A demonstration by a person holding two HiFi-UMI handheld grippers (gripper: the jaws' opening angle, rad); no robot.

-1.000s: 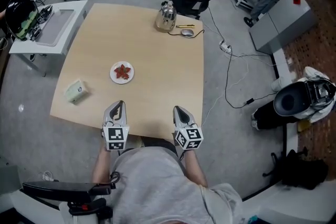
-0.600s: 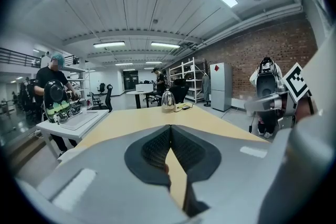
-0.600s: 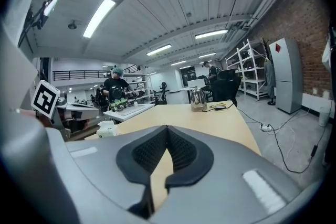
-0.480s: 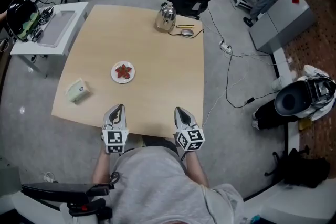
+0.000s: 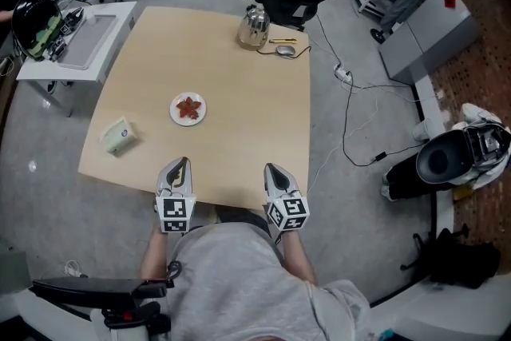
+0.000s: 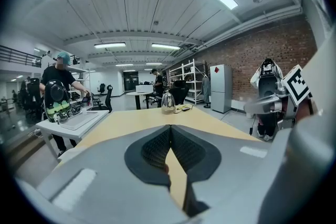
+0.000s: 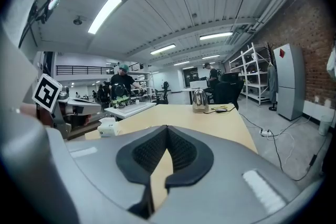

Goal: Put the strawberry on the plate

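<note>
Hard to make out: red strawberry [image 5: 188, 107] is too small for detail; grey gripper bodies block the near table in both gripper views.
Strawberry: one, on the one small round white plate [image 5: 175, 115], mid-table.
Left gripper [image 5: 182, 163]: ribbed dark pads pressed together, empty.
Right gripper [image 5: 270, 168]: likewise closed, empty.
Others: one shiny metal kettle [image 5: 253, 25], one pale green box [image 5: 116, 136], one light wooden table [image 5: 255, 108].

We see a light wooden table [image 5: 239, 92]. From its centre, a white plate [image 5: 175, 115] lies close by at nine o'clock, a pale box [image 5: 117, 136] near the edge at eight, and a shiny kettle [image 5: 253, 26] at one, with a mouse [image 5: 286, 50] just beside it.
</note>
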